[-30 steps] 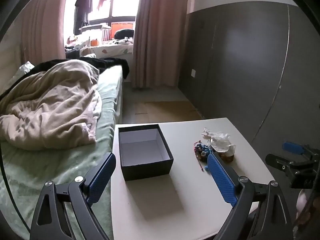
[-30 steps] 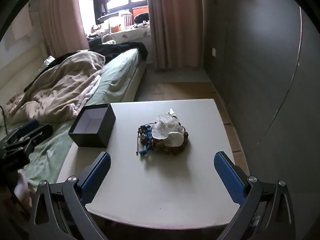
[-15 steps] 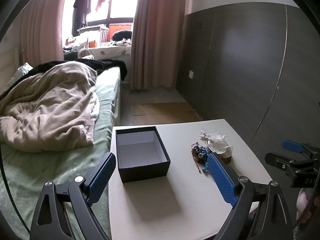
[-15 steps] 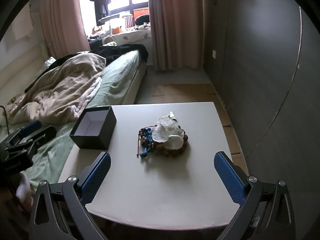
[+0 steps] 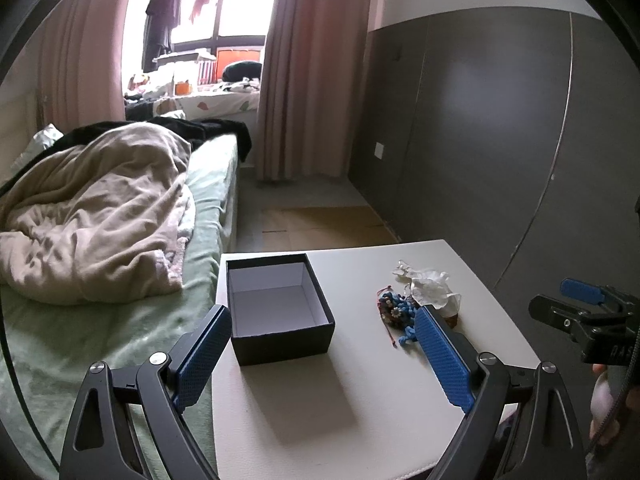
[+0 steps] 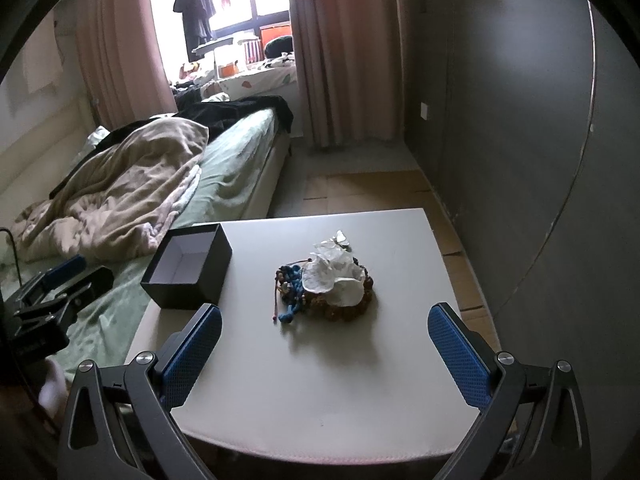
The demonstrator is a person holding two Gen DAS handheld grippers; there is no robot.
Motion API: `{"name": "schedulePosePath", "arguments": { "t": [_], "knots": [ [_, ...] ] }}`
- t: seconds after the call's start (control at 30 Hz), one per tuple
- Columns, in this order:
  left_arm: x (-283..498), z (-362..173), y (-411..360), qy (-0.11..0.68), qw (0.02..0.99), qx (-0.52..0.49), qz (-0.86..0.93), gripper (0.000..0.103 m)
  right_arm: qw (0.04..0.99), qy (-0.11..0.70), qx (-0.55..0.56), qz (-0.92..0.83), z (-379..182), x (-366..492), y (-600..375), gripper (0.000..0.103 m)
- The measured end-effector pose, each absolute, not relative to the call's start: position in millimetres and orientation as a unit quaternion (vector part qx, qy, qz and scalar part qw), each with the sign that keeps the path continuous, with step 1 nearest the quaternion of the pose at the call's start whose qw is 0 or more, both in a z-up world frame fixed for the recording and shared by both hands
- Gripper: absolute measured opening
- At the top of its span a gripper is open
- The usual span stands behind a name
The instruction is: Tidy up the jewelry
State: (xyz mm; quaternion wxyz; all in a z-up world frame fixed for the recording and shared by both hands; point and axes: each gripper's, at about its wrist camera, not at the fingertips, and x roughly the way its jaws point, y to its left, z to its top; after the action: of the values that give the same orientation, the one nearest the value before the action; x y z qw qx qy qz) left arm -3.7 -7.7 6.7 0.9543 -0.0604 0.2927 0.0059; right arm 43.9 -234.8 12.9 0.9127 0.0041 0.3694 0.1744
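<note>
Left gripper [image 5: 322, 354]: jaws spread wide, nothing held; blue pads hover over near edge of table, framing the box.
Right gripper [image 6: 326, 350]: jaws spread wide, nothing held; hovers over near edge of table, pads either side of the jewelry pile, well short of it.
Table [image 6: 360, 360]: white, square; bed along left side, dark grey wall panels to the right.
Box [image 5: 278, 306]: black, open-topped, white lining, empty; upright on left part of table, close to left edge.
Jewelry pile [image 6: 326, 286]: heaped at mid-table, right of box and apart from it.
Pile contents: brown beaded bracelet [image 6: 352, 308] on near-right side; blue beaded strands [image 6: 292, 284] on left side; thin red cord [image 6: 275, 300] trailing toward near edge; white translucent piece [image 6: 334, 276] lying on top, exact type not discernible.
Bed [image 5: 200, 208]: green sheet, rumpled beige blanket [image 5: 92, 216] on top.
Far end of room: pink curtains [image 5: 312, 68] flanking bright window.
</note>
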Motion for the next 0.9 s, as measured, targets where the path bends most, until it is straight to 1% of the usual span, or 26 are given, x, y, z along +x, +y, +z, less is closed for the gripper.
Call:
{"name": "schedulePosePath", "arguments": {
  "t": [0.9],
  "knots": [
    [-5.3,8.4,-7.6,0.294,0.954,-0.056,0.005,0.093,0.913,0.368,0.009,0.175,13.4,42.9,-232.3,0.103]
  ]
}}
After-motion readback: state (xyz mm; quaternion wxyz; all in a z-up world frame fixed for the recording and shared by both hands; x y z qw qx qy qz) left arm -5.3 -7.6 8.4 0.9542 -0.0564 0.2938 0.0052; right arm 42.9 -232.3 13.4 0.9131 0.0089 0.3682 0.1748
